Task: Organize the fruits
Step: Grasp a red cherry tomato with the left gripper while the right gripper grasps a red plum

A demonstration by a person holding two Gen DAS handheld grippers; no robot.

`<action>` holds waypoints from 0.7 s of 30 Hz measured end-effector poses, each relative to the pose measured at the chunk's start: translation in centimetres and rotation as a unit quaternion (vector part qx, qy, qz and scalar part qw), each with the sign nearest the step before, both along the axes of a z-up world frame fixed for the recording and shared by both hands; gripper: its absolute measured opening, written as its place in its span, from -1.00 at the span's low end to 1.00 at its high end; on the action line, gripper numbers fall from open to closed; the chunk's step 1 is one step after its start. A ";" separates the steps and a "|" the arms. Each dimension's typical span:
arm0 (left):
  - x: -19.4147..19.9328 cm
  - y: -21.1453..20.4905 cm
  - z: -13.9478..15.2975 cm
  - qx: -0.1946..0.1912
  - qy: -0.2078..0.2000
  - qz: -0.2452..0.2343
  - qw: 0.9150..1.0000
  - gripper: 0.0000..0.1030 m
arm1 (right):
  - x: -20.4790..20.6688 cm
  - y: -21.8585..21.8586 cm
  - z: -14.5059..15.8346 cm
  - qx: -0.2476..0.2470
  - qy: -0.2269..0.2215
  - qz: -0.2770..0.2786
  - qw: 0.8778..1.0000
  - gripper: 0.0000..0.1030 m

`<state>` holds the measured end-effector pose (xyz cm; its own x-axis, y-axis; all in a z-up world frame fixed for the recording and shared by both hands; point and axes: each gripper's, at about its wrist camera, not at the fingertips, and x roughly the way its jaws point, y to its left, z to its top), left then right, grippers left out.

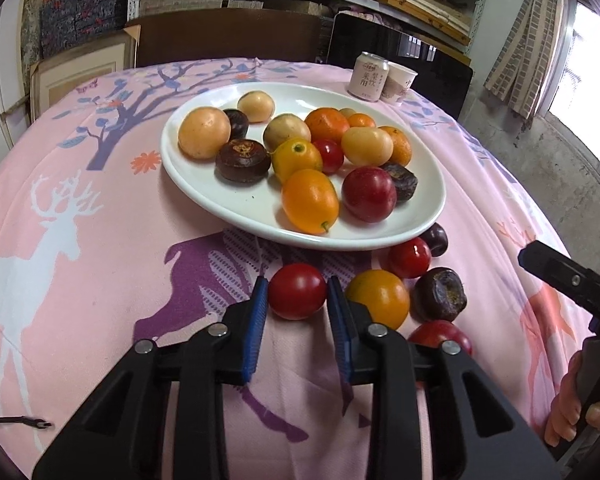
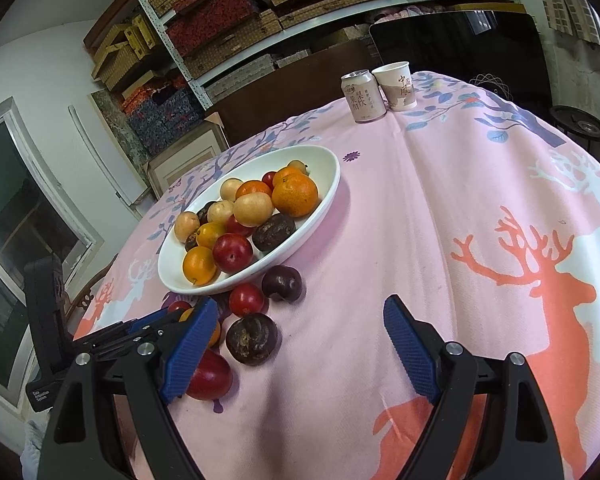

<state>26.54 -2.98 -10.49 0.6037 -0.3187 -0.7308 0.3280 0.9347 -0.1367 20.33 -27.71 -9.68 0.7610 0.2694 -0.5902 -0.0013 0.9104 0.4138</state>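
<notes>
My left gripper (image 1: 297, 292) is shut on a small red tomato (image 1: 297, 291), its blue pads pressing both sides, on the pink cloth just in front of the white plate (image 1: 204, 196). The plate holds several orange, yellow, red and dark fruits. Right of the tomato lie an orange fruit (image 1: 378, 298), another red tomato (image 1: 409, 257), a dark plum (image 1: 434, 239), a brown wrinkled fruit (image 1: 440, 294) and a red plum (image 1: 440, 336). My right gripper (image 2: 300, 304) stands open over bare cloth, right of the brown fruit (image 2: 252, 338), with nothing between its fingers.
A drink can (image 2: 360, 96) and a paper cup (image 2: 398, 86) stand at the table's far side. Shelves of boxes fill the wall behind. A person's hand (image 1: 572, 412) holds the right gripper's handle at the right edge of the left wrist view.
</notes>
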 end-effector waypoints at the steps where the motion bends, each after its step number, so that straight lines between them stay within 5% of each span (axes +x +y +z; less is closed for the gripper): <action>1: -0.6 0.3 0.3 0.006 -0.013 0.007 1.000 -0.43 | 0.0 0.1 0.0 -0.003 0.000 0.004 1.000 0.67; 6: -2.5 3.3 1.3 0.010 -0.042 0.069 0.997 -0.43 | -0.8 3.0 0.4 -0.025 -0.010 0.074 0.997 0.67; 9: -2.0 3.9 1.0 -0.003 -0.025 0.073 0.997 -0.43 | -1.6 6.4 0.3 -0.083 -0.009 0.131 0.988 0.67; 13: -2.0 3.4 1.1 0.004 -0.026 0.062 0.998 -0.43 | -1.5 7.2 0.3 -0.088 -0.006 0.148 0.985 0.62; 21: -2.0 3.1 0.7 0.004 -0.018 0.056 0.998 -0.43 | 0.3 9.3 -1.5 -0.075 0.050 0.184 0.979 0.11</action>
<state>24.50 0.11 -9.80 0.6609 -0.2412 -0.7106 0.2251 0.9671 -0.1189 20.62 -18.37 -11.21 0.5649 0.4191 -0.7108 -0.3077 0.9063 0.2898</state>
